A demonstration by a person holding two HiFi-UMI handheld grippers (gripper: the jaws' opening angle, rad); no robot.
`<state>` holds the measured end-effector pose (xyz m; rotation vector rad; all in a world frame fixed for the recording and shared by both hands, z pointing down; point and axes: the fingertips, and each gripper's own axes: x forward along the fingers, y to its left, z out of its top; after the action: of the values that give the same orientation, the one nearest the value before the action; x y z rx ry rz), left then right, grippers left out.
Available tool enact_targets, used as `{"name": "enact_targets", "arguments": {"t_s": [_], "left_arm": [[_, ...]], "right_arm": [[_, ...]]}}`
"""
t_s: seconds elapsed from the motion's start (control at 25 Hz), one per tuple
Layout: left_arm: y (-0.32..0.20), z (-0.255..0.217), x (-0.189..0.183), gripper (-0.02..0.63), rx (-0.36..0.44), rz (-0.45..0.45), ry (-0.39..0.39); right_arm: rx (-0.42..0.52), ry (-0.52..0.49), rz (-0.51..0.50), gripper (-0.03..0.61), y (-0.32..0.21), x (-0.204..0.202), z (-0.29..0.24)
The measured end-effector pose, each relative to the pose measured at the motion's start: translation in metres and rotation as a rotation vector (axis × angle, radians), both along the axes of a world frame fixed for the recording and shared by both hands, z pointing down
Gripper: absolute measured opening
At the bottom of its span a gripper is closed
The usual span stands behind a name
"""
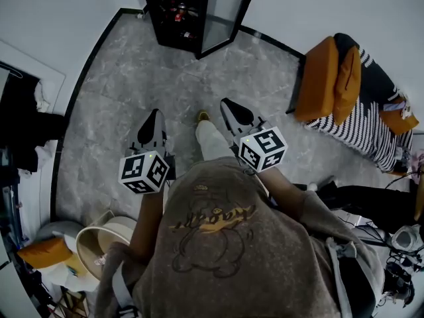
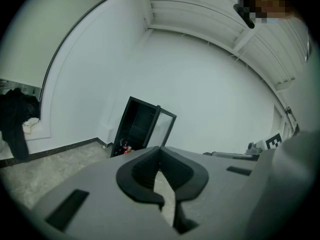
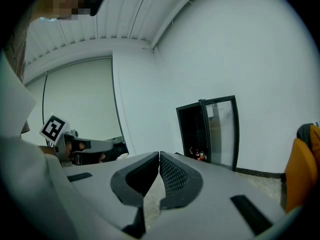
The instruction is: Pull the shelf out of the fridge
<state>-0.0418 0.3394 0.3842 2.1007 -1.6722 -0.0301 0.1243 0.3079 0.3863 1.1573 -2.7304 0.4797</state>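
**Both claws shut and empty; fridge straight ahead, well apart**

Left claw (image 1: 154, 114): jaws pressed together with nothing between them. It points across the grey marble floor (image 1: 112, 85) at the black glass-door fridge (image 1: 173, 15), well short of it and roughly in line with the fridge's open front.

Fridge: against the white wall, its glass door (image 1: 224, 8) swung open at the fridge's right. The shelf is inside the dark cabinet and too dim to pick out. Presumably its long axis spans the opening, with the front edge facing the claws.

Right claw (image 1: 228, 103): jaws likewise together and empty. It sits marginally nearer the fridge but faces the door side. Judgement: both need a long forward approach, and the jaws must open first.
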Motion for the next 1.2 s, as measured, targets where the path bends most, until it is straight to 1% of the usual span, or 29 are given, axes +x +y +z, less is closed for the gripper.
{"name": "enact_targets", "arguments": {"t_s": [0.48,0.72,0.92,1.04,1.2], "left_arm": [[-0.071,-0.009,-0.008,0.008,-0.013,-0.006,-0.005],[-0.117,-0.023,-0.001,0.008,0.023,0.002,-0.04],[-0.156,-0.027,0.004,0.008,0.022,-0.011,-0.048],[-0.179,-0.029,0.005,0.008,0.021,-0.025,-0.054],[-0.207,-0.035,0.004,0.008,0.039,-0.043,-0.055]], "right_arm": [[-0.03,-0.015,-0.01,0.021,-0.067,-0.011,-0.004],[-0.048,-0.026,-0.014,0.022,-0.109,-0.007,-0.008],[-0.055,-0.032,-0.027,0.023,-0.15,-0.003,-0.01],[-0.056,-0.037,-0.049,0.021,-0.175,-0.006,-0.011],[-0.045,-0.046,-0.079,0.023,-0.206,-0.013,-0.014]]}}
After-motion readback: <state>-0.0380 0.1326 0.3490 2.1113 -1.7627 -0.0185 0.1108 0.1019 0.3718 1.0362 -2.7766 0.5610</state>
